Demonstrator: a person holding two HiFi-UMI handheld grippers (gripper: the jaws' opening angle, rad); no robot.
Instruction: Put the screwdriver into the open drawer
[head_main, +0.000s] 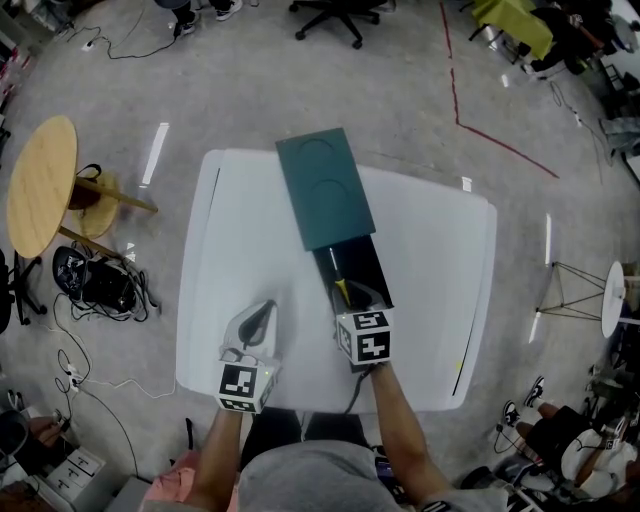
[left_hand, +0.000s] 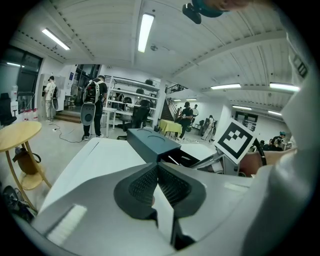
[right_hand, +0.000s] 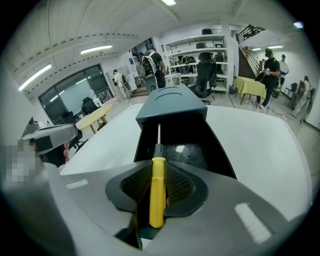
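Observation:
A screwdriver (right_hand: 157, 190) with a yellow handle and a thin metal shaft sits clamped between the pads of my right gripper (right_hand: 158, 186), its tip pointing into the black open drawer (right_hand: 192, 145). In the head view the right gripper (head_main: 352, 302) hangs over the near end of the drawer (head_main: 368, 268), which is pulled out of a dark teal cabinet (head_main: 323, 188); the yellow handle (head_main: 342, 290) shows just ahead of it. My left gripper (head_main: 258, 320) hovers over the white table (head_main: 240, 240), left of the drawer. Its pads (left_hand: 146, 184) meet with nothing between them.
The table's near edge (head_main: 300, 405) lies just behind both grippers. A round wooden side table (head_main: 40, 185) stands to the left, with bags and cables on the floor beside it. People, shelves and chairs stand far off in the room.

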